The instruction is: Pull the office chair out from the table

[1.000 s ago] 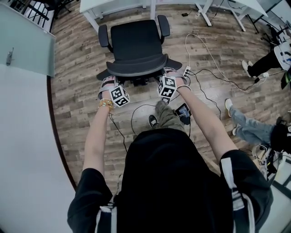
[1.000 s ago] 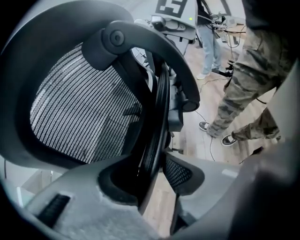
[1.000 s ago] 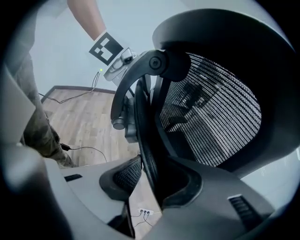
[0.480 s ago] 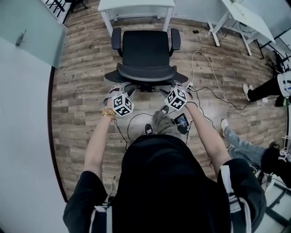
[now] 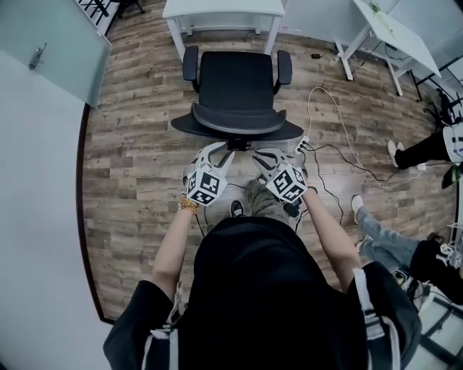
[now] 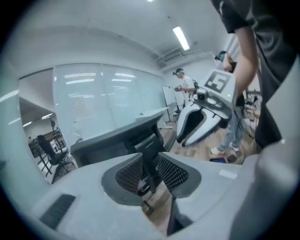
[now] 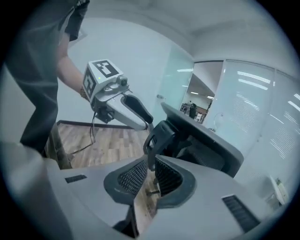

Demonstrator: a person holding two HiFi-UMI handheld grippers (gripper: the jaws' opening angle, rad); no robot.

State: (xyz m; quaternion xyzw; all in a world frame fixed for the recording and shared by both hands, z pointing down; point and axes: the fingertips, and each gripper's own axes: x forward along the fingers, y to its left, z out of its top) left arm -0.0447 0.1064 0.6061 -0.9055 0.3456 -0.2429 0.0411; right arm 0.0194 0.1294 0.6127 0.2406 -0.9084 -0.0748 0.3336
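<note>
The office chair (image 5: 237, 79) is seen on the wood floor (image 5: 130, 144), its seat out in front of the near edge of the white table (image 5: 224, 9) and its backrest (image 5: 236, 124) turned toward the person. The pull is judged to be largely done.

Trouble is most likely from the cables (image 5: 329, 119) and the power strip (image 5: 302, 144), which lie on the floor just beside the right of the chair's base. If the chair were drawn further back, a castor could be run onto them and the chair stopped or tipped. The person's foot (image 5: 236, 208) is also placed behind the base and could be struck. The chair is left loose on its castors, so a drift cannot be ruled out.

Both forearms are bent and kept close to the body. The left gripper (image 5: 215, 154) and the right gripper (image 5: 269, 157) are pointed forward and somewhat down at the backrest, near it but apart from it, marker cubes upward.

The jaws of both have just been closing. In the left gripper view a clear gap is shown at the jaws; in the right gripper view a narrower one. Nothing is held in either, and only floor and the distant chair are seen through. A fresh hold would require the jaws to be reopened first.
</note>
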